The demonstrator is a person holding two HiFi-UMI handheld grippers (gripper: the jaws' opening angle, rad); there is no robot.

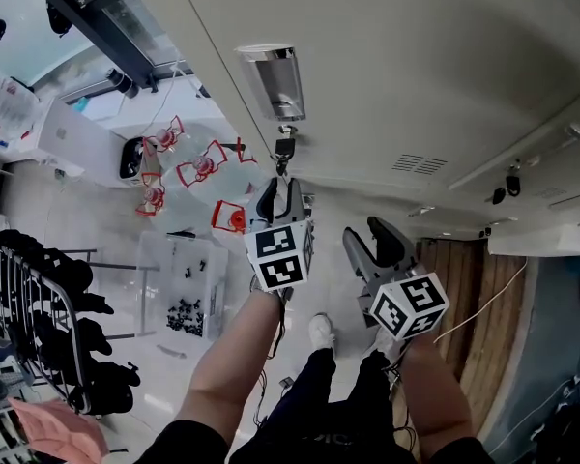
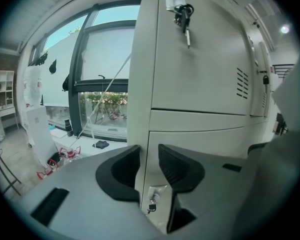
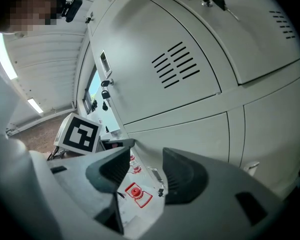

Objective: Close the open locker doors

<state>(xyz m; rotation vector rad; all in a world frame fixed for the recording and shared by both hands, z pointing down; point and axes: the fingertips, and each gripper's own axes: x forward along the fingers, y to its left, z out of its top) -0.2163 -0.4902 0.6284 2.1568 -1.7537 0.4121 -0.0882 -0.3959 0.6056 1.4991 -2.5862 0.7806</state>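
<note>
Straight ahead of the left gripper (image 2: 149, 161) stands a lower locker door (image 2: 205, 144) with a key (image 2: 151, 205) hanging in its lock. The jaws are a little apart and grip nothing, and the door's left edge shows through the gap. The right gripper (image 3: 146, 165), likewise parted and empty, faces the neighbouring lockers (image 3: 190, 109).

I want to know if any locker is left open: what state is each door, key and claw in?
Upper cream metal locker door: shut.
Black key bunch: hanging in its lock.
Lower cream locker door: looks shut.
Left claw: open, gripping nothing.
Right claw: open, empty.
</note>
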